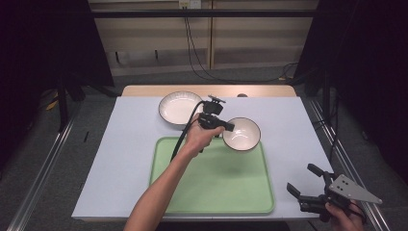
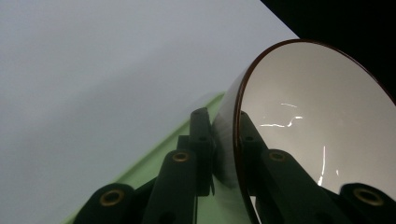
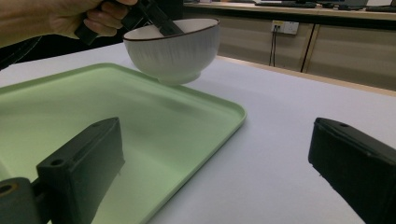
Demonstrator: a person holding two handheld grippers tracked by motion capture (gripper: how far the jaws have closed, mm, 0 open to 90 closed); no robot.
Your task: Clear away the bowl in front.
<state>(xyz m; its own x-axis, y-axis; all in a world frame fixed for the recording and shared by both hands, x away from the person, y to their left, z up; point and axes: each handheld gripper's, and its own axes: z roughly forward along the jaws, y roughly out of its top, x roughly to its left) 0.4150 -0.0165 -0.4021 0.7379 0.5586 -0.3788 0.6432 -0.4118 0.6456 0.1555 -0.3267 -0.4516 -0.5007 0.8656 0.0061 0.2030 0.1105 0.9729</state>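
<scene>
Green plastic fills the near middle of the pale worktop [image 1: 120, 159]: a shallow tray [image 1: 211, 192] with rounded corners, lying flat and bare of things.

At the near right corner of the worktop, off the tray, the right claw [image 1: 304, 180] sits in the person's right hand [image 1: 344, 216], its grey three-cornered plate on top. Its jaws stand wide apart with nothing between them; in the right gripper view they frame the tray's corner and bare worktop.

Farther in, the person's left forearm reaches across the tray, and the left hand [image 1: 199, 137] holds the left claw [image 1: 230, 128] above the tray's far edge. This claw is clamped on the rim of a white bowl [image 1: 242, 134] with a dark brown lip: the left gripper view shows one jaw inside the bowl and the other pressed on its outer wall. In the right gripper view the bowl is ribbed outside and sits at the tray's far rim; whether its foot touches the rim I cannot tell.

Beyond, a second, wider white bowl [image 1: 179, 108] rests on the worktop, just behind the left claw.
</scene>
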